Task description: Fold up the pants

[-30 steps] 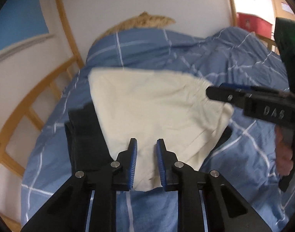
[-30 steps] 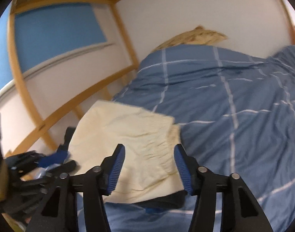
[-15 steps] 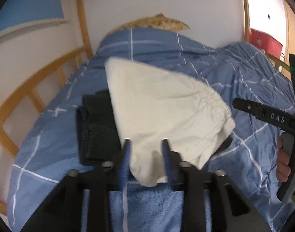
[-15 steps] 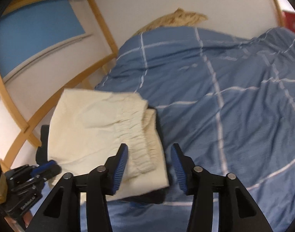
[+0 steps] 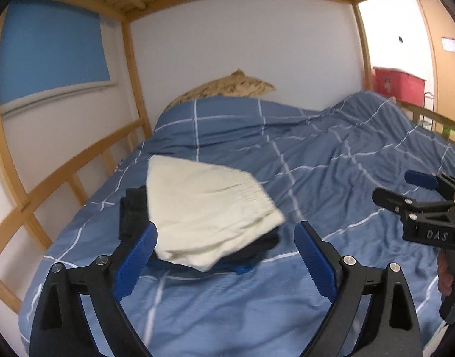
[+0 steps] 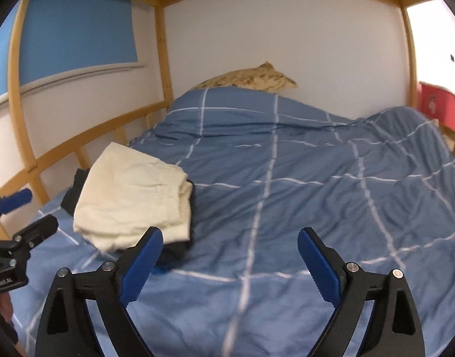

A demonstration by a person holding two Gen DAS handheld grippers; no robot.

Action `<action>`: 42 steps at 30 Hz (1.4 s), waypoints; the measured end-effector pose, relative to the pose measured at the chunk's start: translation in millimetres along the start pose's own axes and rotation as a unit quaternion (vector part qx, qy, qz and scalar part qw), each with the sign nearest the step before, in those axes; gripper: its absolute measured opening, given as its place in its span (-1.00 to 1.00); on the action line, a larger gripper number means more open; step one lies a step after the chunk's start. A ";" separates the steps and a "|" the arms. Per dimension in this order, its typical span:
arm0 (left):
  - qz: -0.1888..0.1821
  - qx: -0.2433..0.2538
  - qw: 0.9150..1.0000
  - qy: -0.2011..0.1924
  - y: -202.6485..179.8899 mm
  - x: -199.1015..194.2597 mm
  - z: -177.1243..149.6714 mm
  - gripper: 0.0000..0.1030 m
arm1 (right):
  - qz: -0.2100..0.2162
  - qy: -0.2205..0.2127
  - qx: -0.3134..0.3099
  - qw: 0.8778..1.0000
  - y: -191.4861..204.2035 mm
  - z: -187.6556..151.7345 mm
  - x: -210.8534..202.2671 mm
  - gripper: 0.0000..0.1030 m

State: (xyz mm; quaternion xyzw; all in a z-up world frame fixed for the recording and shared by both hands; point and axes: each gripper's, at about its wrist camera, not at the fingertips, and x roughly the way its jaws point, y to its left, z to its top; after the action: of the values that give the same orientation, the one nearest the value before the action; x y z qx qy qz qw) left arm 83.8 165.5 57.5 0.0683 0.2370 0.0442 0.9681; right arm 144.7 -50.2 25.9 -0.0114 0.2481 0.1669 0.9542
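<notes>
Folded cream pants [image 5: 206, 208] lie on top of a dark folded garment [image 5: 132, 211] on the blue checked duvet [image 5: 316, 178], at its left side. They also show in the right wrist view [image 6: 132, 199]. My left gripper [image 5: 224, 255] is open and empty, just in front of the pile. My right gripper [image 6: 230, 261] is open and empty, over bare duvet to the right of the pile. It also shows in the left wrist view [image 5: 406, 190], and the left gripper shows in the right wrist view [image 6: 22, 211].
A wooden bunk-bed rail [image 5: 63, 178] runs along the left, close to the pile. A patterned pillow [image 5: 227, 89] lies at the head by the white wall. A red box [image 5: 397, 83] stands at far right. The duvet [image 6: 316, 178] stretches wide to the right.
Both grippers have opened wide and pulled back and up from the cream pants, which now lie released on the dark garment.
</notes>
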 end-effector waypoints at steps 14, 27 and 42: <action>-0.043 -0.025 0.999 -0.006 -83.5 -60.8 -27.1 0.99 | -0.035 -0.012 0.016 0.999 -62.1 -51.7 -108.3 0.86; -0.003 -0.013 1.000 0.016 -115.9 -73.9 -45.0 0.99 | -0.053 -0.014 0.035 0.998 -85.1 -78.3 -138.7 0.86; 0.000 -0.031 0.999 0.023 -112.9 -79.3 -49.9 0.99 | -0.056 -0.012 0.037 0.998 -87.9 -83.1 -138.7 0.86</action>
State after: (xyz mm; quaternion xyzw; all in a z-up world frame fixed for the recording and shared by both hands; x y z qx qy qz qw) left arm -3.5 50.3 32.3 0.0374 0.2580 0.0527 0.9640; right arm 20.2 -185.2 13.8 0.0120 0.2417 0.1040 0.9647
